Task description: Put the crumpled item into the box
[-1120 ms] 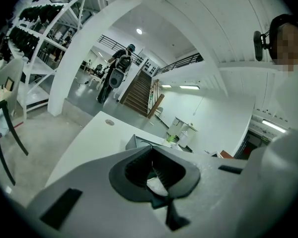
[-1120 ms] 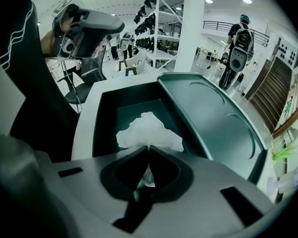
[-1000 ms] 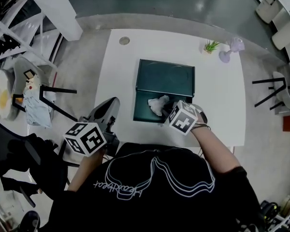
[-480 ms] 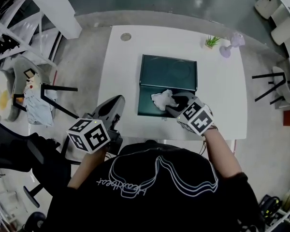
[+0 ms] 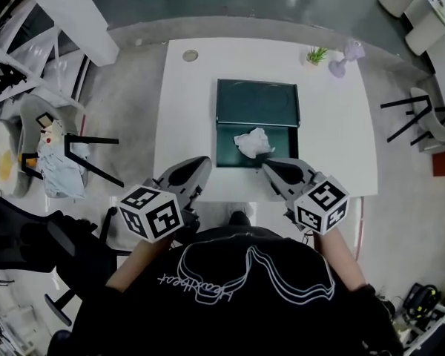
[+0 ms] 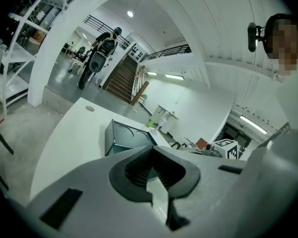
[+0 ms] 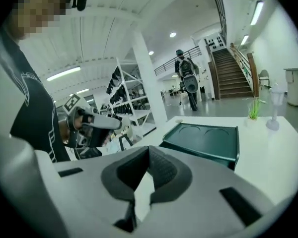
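Lying in the near half of the open dark green box (image 5: 224, 145), the crumpled white paper (image 5: 252, 141) looks delivered. The right gripper (image 5: 269, 167) and the left gripper (image 5: 202, 163) both hang at the near edge of the white table (image 5: 334, 139), jaws pressed together on nothing. Finishing well, I'd say, means keeping both clear of the box so nothing nudges the paper out.

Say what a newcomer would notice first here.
A crumpled white item lies in the dark green box at the middle of the white table. The left tongs and right tongs hover by its near edge, both shut and empty.
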`<action>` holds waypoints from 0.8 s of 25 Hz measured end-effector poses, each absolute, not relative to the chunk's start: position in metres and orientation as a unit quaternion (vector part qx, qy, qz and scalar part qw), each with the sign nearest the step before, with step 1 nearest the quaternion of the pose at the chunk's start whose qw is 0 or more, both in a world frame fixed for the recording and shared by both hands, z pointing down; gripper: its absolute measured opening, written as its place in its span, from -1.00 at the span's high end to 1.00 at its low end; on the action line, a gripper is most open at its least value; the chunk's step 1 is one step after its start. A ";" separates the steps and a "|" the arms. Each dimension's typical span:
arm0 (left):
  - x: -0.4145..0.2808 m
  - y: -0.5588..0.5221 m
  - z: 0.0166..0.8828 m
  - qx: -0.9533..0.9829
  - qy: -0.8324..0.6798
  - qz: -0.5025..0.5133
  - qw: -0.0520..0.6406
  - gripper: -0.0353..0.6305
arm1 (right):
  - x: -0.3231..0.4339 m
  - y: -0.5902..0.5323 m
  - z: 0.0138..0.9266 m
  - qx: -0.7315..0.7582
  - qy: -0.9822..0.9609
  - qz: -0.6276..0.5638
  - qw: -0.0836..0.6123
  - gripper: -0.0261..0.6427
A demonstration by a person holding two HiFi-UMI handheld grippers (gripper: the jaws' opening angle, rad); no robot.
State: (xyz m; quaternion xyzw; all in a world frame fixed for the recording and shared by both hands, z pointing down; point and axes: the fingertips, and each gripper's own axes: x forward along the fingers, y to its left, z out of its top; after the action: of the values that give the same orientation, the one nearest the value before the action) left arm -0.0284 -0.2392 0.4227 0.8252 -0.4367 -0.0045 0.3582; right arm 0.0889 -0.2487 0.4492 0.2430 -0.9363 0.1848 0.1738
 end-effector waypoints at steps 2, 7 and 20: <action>-0.024 -0.232 0.417 0.836 -0.425 -0.003 0.348 0.88 | 0.088 -0.239 0.436 0.249 -0.938 0.200 0.134 0.91; -0.017 -0.210 0.411 0.857 -0.403 0.009 0.321 0.88 | 0.084 -0.215 0.411 0.236 -0.941 0.238 0.050 0.91; -0.003 -0.189 0.389 0.883 -0.373 0.012 0.285 0.88 | 0.082 -0.188 0.383 0.240 -0.947 0.211 0.020 0.91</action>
State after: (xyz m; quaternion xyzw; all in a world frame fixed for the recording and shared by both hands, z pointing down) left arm -0.0033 -0.1887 0.3889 0.8826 -0.3733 0.0125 0.2854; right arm 0.0819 -0.1878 0.3835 0.2401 -0.9474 0.2106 0.0197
